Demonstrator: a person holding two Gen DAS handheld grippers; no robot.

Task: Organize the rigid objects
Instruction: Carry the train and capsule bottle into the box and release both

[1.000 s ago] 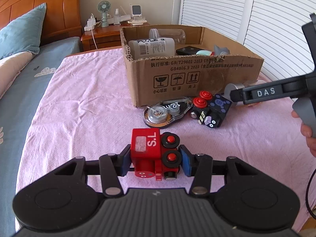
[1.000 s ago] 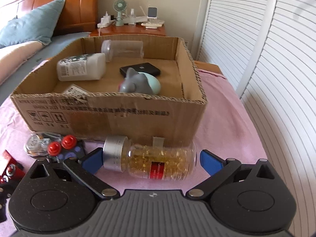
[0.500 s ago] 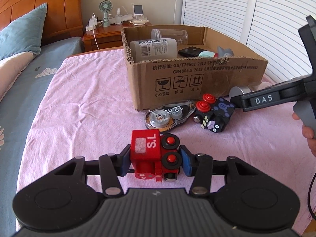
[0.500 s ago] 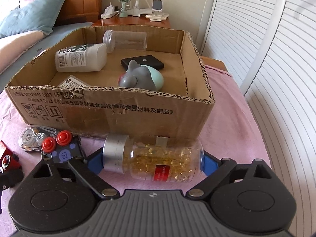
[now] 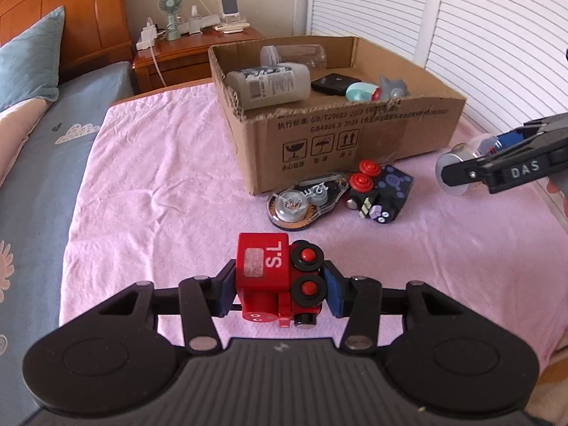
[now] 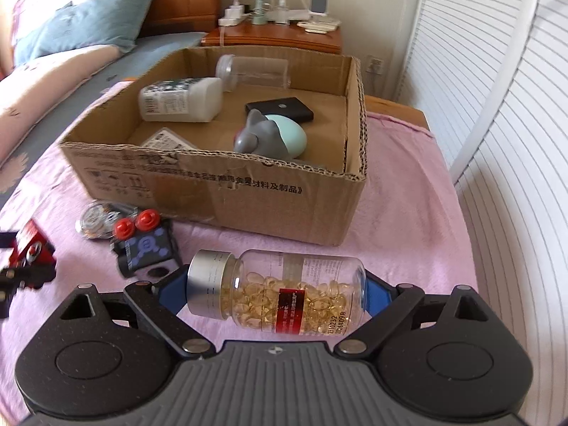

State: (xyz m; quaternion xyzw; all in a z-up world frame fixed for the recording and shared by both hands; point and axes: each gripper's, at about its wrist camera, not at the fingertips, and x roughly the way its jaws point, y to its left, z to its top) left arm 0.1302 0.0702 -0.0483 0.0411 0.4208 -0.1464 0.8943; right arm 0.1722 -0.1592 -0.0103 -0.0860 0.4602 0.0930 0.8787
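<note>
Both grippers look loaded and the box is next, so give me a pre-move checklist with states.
1. Left gripper shut on the red wooden toy train: ok.
2. Right gripper, jaws just closed in, clamps the clear capsule bottle with silver cap end to end: ok.
3. Bottle clear of the pink cloth: cannot tell.
4. Free floor space in the open cardboard box: ok, bare patch at its front.
5. Black toy car with red wheels and clear tape dispenser outside the box: not ok, not yet sorted.
</note>
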